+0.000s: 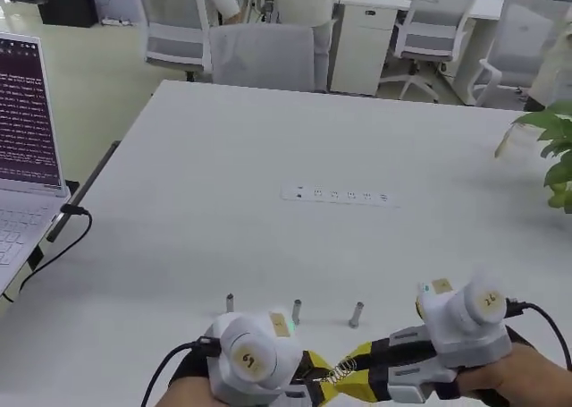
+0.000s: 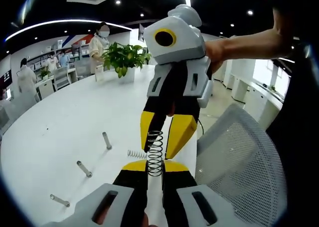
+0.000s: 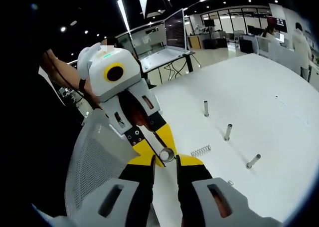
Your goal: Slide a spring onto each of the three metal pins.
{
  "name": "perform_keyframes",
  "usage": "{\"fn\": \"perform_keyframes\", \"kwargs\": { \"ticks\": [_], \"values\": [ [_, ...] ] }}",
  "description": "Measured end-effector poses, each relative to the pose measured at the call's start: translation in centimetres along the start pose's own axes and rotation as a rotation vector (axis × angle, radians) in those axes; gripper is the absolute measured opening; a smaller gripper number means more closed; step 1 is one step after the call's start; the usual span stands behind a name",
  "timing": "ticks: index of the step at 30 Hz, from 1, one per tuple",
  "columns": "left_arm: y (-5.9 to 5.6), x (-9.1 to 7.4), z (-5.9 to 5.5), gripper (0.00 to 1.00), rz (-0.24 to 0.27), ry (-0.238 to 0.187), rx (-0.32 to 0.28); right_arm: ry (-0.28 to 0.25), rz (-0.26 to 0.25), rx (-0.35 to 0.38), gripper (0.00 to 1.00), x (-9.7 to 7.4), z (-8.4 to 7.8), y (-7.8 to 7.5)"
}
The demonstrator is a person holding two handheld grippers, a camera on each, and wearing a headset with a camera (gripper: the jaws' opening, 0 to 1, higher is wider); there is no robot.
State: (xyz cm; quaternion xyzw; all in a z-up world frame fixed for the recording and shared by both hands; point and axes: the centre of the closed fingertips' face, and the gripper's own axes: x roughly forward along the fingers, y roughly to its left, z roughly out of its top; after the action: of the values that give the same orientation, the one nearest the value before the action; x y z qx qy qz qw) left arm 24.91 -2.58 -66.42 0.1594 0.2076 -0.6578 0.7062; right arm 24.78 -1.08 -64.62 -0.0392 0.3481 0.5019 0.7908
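— Anything extra in the left gripper view, beyond the head view?
— A second spring (image 2: 135, 153), loose on the white table (image 2: 60, 127) beside the three pins (image 2: 83, 168); lies there in the right gripper view too.
— And the left gripper (image 2: 155, 166)?
— Nearly closed, pinching the near end of the held spring (image 2: 155, 149).
— The right gripper (image 3: 166, 161)?
— Slightly parted around that spring's far end; cannot tell whether gripping. Hangs over the table's near edge, short of the pins.
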Motion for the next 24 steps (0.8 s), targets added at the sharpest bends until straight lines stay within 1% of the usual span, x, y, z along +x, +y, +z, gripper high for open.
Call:
{"fn": "perform_keyframes", "kwargs": {
  "ticks": [3, 7, 10, 16, 20, 24],
  "values": [
    [-0.1, 0.0, 0.6, 0.02, -0.008, -0.017, -0.004, 0.021, 0.001, -0.032, 0.16, -0.5, 0.4, 0.0],
    [-0.3, 0.2, 1.4, 0.02, -0.02, -0.032, 0.01, 0.094, 0.02, -0.105, 0.15, -1.3, 0.1, 0.1],
    [-0.5, 0.5, 1.9, 0.02, -0.03, -0.039, 0.019, 0.144, 0.022, -0.145, 0.16, -1.7, -0.3, -0.1],
    [-0.8, 1.0, 2.5, 0.02, -0.044, -0.038, 0.041, 0.183, 0.028, -0.197, 0.17, -2.2, 0.1, -0.2],
    [-0.9, 1.2, 3.1, 0.02, -0.052, -0.044, 0.053, 0.22, 0.038, -0.236, 0.17, -2.3, 0.2, 0.0],
    [-0.9, 1.3, 3.2, 0.02, -0.056, -0.044, 0.065, 0.243, 0.042, -0.262, 0.17, -2.6, 0.2, -0.1]
  ]
}}
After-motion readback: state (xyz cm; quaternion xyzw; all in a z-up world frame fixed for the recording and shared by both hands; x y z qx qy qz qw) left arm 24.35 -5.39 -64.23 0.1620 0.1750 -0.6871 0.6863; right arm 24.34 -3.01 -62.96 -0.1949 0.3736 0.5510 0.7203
